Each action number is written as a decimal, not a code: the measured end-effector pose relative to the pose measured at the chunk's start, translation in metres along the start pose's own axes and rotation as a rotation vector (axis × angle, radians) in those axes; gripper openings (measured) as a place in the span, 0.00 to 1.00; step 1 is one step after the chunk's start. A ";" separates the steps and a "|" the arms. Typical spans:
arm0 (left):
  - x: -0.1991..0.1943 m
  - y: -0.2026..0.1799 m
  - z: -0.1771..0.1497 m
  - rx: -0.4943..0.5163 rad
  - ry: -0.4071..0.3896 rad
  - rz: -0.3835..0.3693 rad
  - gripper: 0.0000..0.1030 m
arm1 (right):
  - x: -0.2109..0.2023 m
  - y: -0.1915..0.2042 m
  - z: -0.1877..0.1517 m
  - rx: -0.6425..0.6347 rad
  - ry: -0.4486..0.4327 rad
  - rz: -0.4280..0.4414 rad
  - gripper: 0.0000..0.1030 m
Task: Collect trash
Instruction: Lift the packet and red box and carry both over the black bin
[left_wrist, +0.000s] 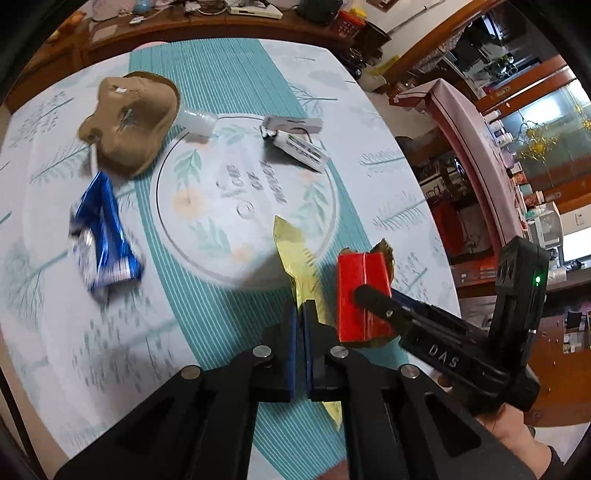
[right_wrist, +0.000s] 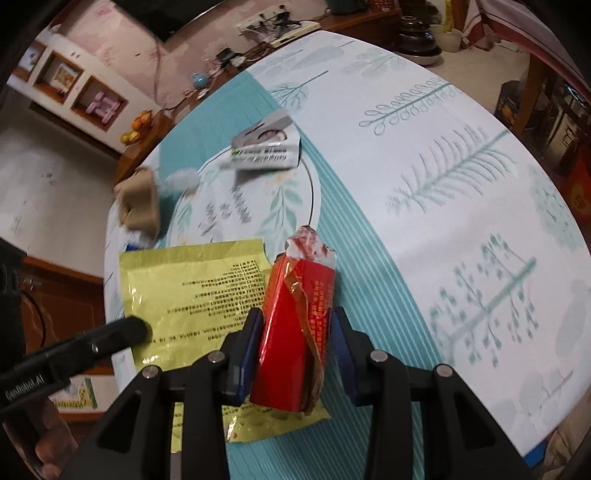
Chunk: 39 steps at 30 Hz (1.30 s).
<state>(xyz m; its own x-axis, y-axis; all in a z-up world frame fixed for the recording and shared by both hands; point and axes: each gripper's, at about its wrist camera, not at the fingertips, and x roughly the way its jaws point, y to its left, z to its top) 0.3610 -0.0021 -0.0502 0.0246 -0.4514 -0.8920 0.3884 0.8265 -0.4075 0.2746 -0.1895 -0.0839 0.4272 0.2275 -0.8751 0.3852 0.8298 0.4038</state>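
While both grippers hold trash, more litter lies beyond them on the table.
Left gripper (left_wrist: 300, 325) pinches a thin yellow foil wrapper (left_wrist: 295, 254) edge-on; right gripper (right_wrist: 295, 354) clamps a crumpled red foil packet (right_wrist: 295, 325); a blue wrapper (left_wrist: 103, 236) lies left of the left gripper on the teal leaf-print tablecloth (left_wrist: 229, 88).

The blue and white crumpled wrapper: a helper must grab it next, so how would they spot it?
On the teal and white tablecloth, look just outside the printed circle, below the brown moulded pulp piece. The blue and white crumpled wrapper lies there, the only blue, shiny litter.
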 end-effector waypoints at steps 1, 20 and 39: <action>-0.003 -0.007 -0.007 -0.006 -0.007 0.011 0.01 | -0.007 -0.002 -0.006 -0.016 0.004 0.014 0.36; -0.038 -0.125 -0.229 -0.235 -0.146 0.138 0.01 | -0.105 -0.058 -0.153 -0.410 0.147 0.164 0.36; 0.046 -0.125 -0.337 -0.176 -0.028 0.153 0.01 | -0.056 -0.117 -0.266 -0.400 0.256 0.094 0.36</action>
<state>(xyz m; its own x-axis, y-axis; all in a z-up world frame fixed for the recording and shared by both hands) 0.0030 -0.0123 -0.1065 0.0972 -0.3230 -0.9414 0.2115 0.9310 -0.2976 -0.0117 -0.1637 -0.1531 0.2108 0.3869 -0.8977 -0.0111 0.9192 0.3936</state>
